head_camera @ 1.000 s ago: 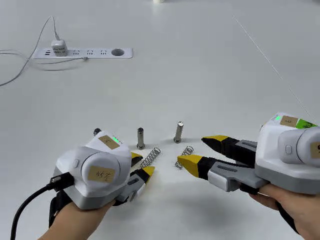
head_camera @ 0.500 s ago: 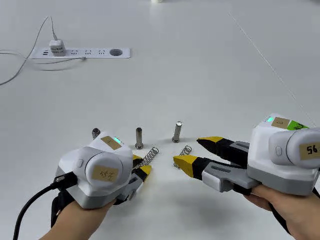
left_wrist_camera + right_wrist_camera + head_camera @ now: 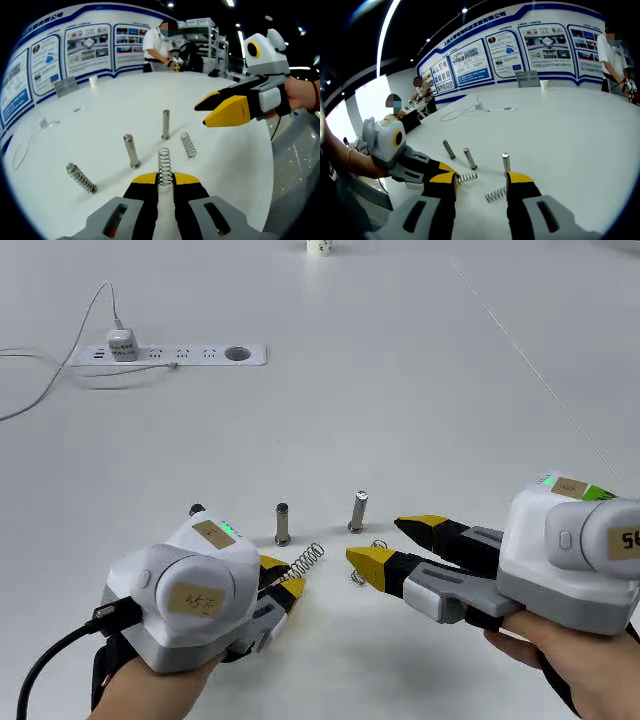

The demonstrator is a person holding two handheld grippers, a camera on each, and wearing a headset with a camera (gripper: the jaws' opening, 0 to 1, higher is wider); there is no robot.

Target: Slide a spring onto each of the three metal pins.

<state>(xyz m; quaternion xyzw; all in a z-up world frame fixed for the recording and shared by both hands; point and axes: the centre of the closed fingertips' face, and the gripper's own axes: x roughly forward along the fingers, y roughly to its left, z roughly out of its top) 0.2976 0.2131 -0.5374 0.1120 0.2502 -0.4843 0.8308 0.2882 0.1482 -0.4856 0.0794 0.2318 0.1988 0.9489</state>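
Observation:
Three metal pins stand in a row on the white table. The left pin (image 3: 195, 510) wears a spring; the middle pin (image 3: 283, 523) and right pin (image 3: 358, 511) are bare. My left gripper (image 3: 283, 575) is shut on one end of a spring (image 3: 306, 559), which points toward the middle pin (image 3: 131, 150). The held spring (image 3: 165, 165) rises from between the yellow tips. My right gripper (image 3: 395, 545) stands open just right of the pins. Between its jaws in the right gripper view lies a loose spring (image 3: 495, 194), flat on the table below the right pin (image 3: 506, 162).
A white power strip (image 3: 170, 353) with a plugged charger and cables lies far back left. A small white cup (image 3: 319, 246) stands at the far edge. People are at the far end of the table (image 3: 125, 105).
The head camera has shifted a little. My right gripper has crept slightly left, so its lower jaw now covers part of the loose spring. The left gripper still holds its spring.

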